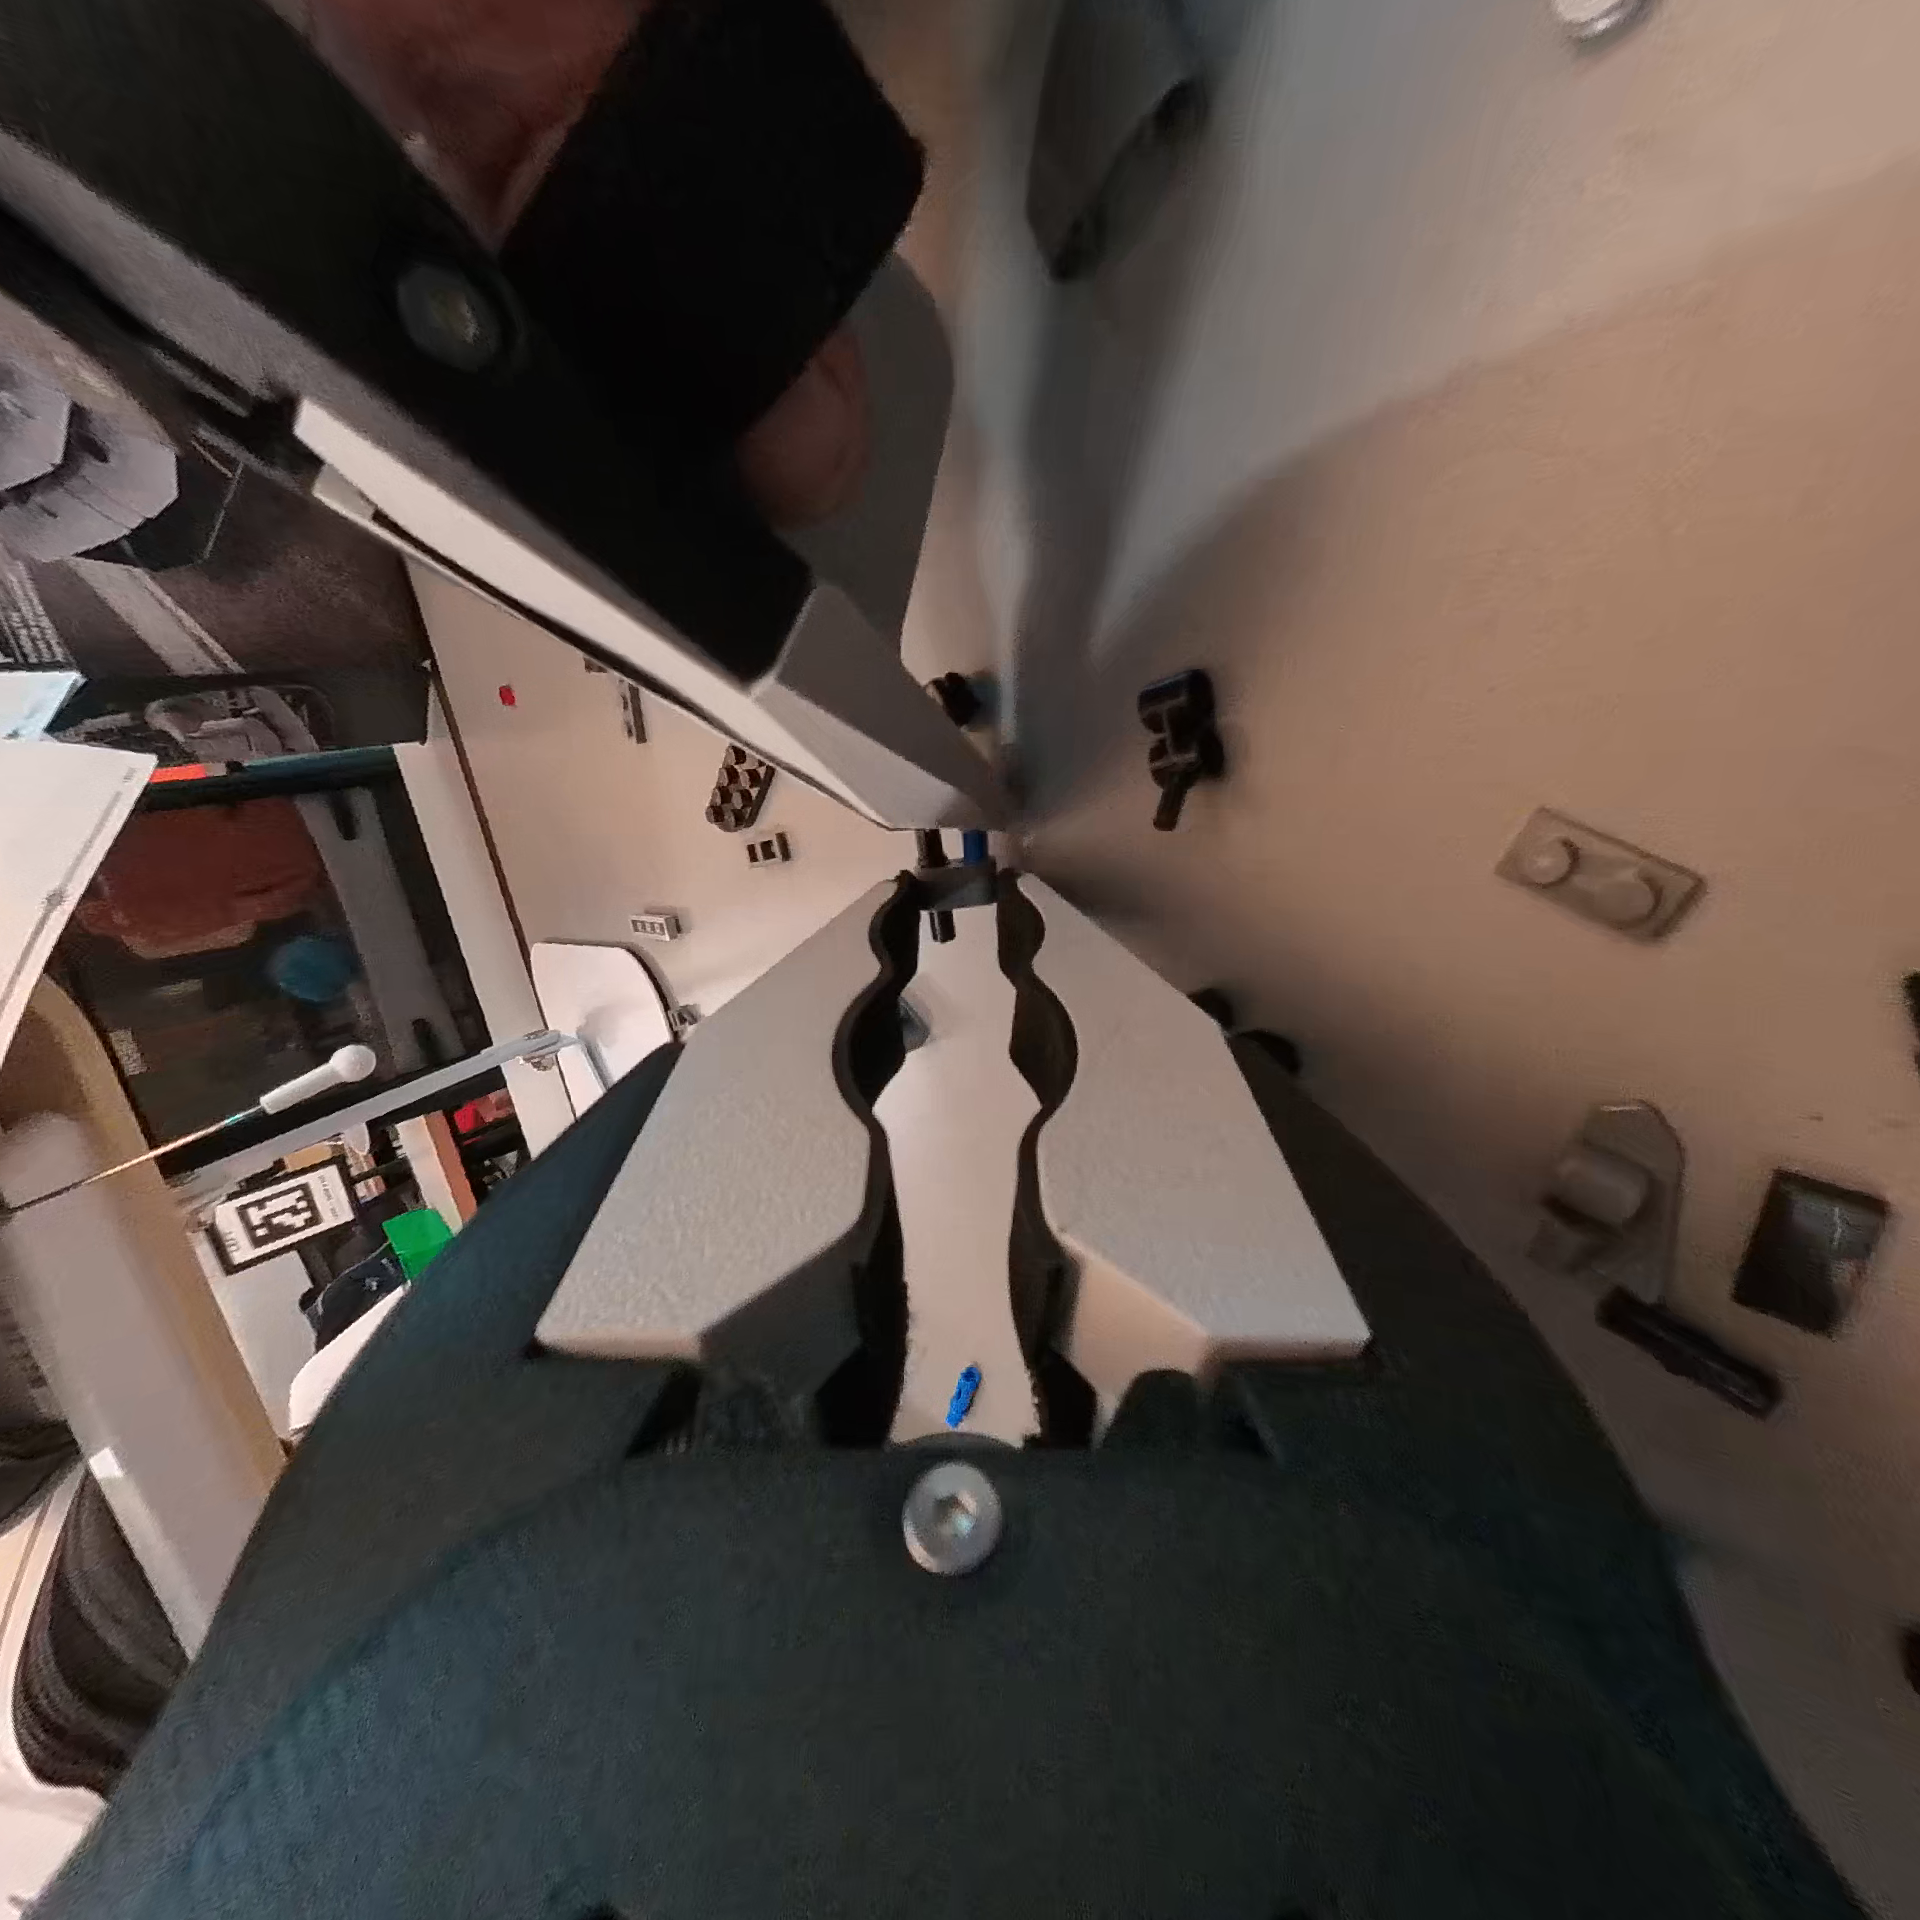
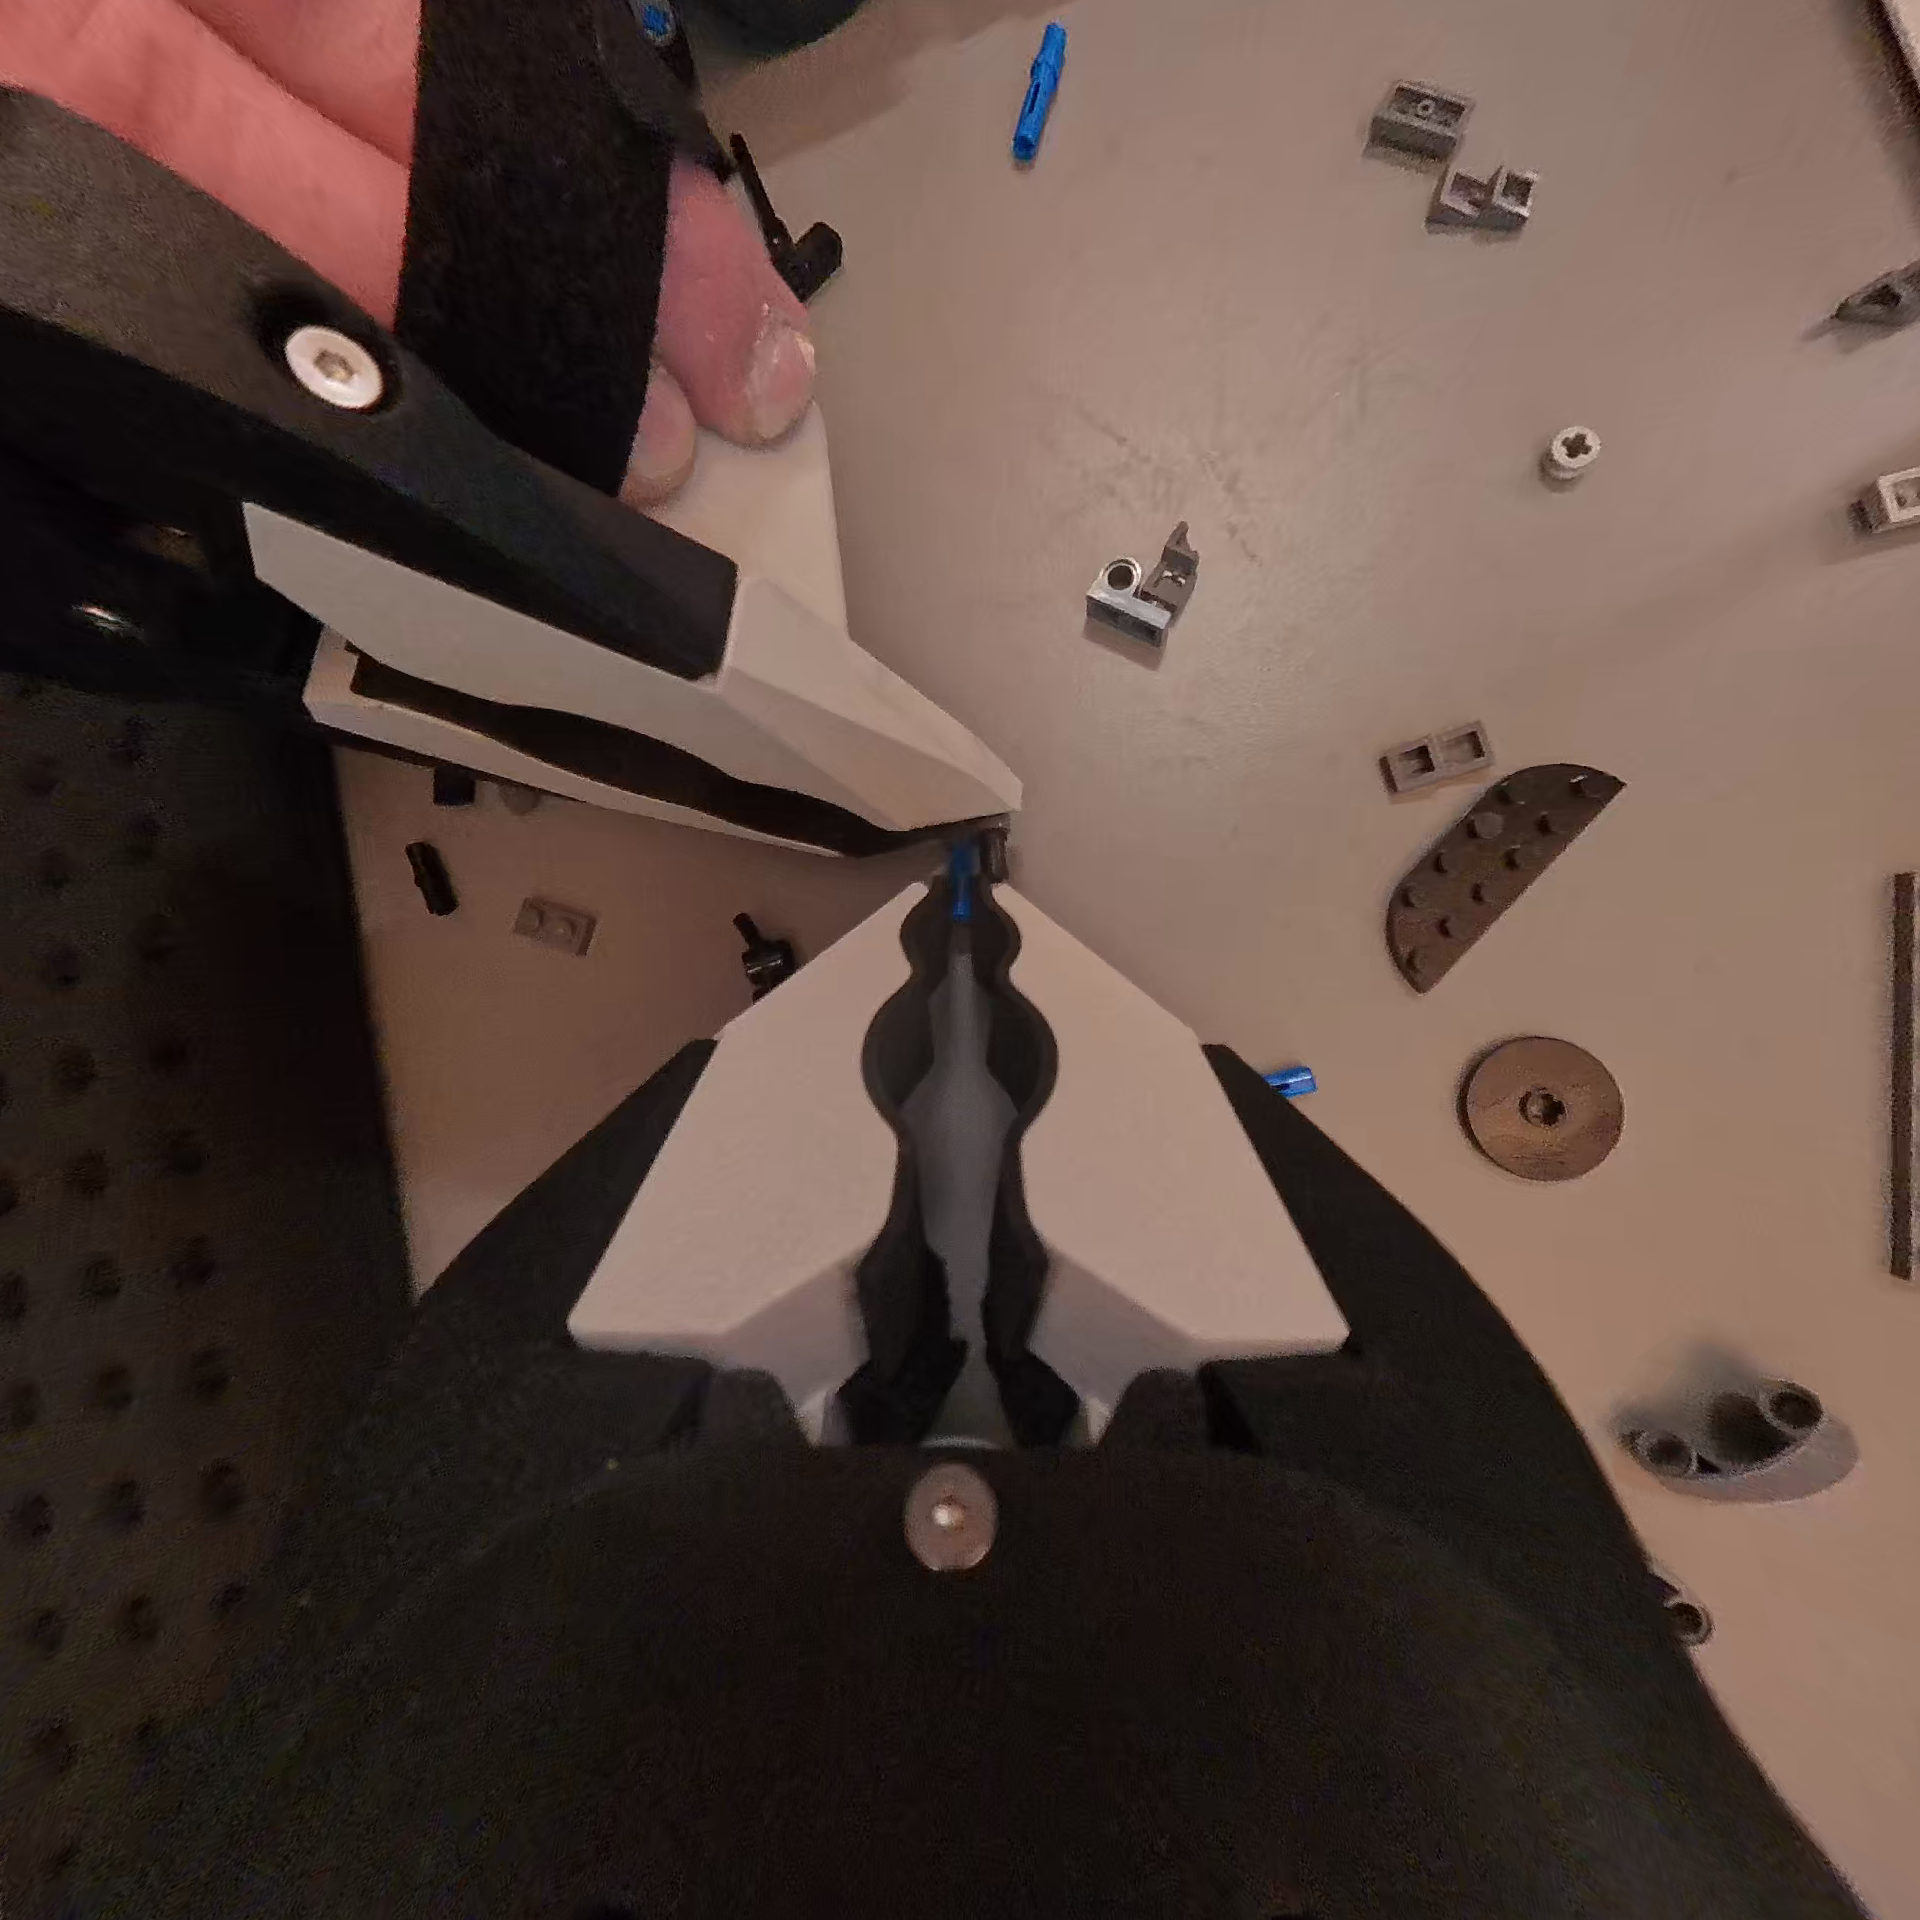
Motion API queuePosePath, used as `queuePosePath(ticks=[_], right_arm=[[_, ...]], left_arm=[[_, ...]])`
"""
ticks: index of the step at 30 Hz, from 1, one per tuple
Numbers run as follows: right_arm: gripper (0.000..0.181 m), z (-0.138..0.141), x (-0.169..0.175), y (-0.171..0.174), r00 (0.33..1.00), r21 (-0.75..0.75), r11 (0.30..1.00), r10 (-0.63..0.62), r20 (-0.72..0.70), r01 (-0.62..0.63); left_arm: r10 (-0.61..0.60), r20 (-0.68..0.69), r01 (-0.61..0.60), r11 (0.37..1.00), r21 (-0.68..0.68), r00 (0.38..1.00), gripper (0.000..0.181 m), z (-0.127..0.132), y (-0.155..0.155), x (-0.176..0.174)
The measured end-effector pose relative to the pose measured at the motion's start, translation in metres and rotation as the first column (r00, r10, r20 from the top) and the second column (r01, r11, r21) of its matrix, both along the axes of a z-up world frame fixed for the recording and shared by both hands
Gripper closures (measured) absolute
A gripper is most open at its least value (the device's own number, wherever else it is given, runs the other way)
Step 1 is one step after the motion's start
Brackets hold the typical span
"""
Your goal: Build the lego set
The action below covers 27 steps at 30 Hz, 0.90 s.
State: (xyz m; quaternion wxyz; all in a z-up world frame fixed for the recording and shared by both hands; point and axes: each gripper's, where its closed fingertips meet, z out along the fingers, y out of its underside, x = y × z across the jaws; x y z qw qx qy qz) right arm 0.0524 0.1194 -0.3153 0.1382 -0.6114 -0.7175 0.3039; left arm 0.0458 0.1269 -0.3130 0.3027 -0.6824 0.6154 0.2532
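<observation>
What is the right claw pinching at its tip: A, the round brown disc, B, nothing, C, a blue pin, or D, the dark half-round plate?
C: in the right wrist view, the right claw is shut on a blue pin, while the half-round plate and disc lie apart on the table.

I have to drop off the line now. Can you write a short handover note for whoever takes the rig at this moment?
Left gripper: shut on a small dark connector with a black pin through it.
Right gripper: shut on a blue pin, tip to tip with the left one.
The blue pin is at the connector; whether it is seated cannot be told.
Loose on the table: another blue pin, half-round plate, round disc, grey bracket, other small grey and black parts.
Done: both parts picked up and brought together.
Left: check the pin, then the rest of the build.
</observation>
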Motion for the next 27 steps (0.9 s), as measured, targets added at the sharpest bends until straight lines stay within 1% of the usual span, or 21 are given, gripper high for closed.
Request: queuePosePath(ticks=[7,18,27], right_arm=[[0.181,-0.0014,-0.0011,0.0009,1.0,-0.012,1.0,-0.006,0.005,0.006],[0.181,-0.0017,-0.0017,0.0009,1.0,-0.01,1.0,0.004,-0.003,-0.004],[0.181,-0.0009,-0.0005,0.0007,1.0,-0.069,0.998,-0.009,-0.015,0.008]], left_arm=[[0.009,-0.001,-0.009,1.0,0.003,1.0,0.17,-0.0001,0.0005,-0.0003],[-0.01,0.017,0.011,1.0,-0.016,1.0,0.169,-0.0004,0.0001,-0.0017],[-0.024,0.022,0.024,1.0,-0.014,0.999,0.169,-0.0004,-0.0003,-0.0013]])
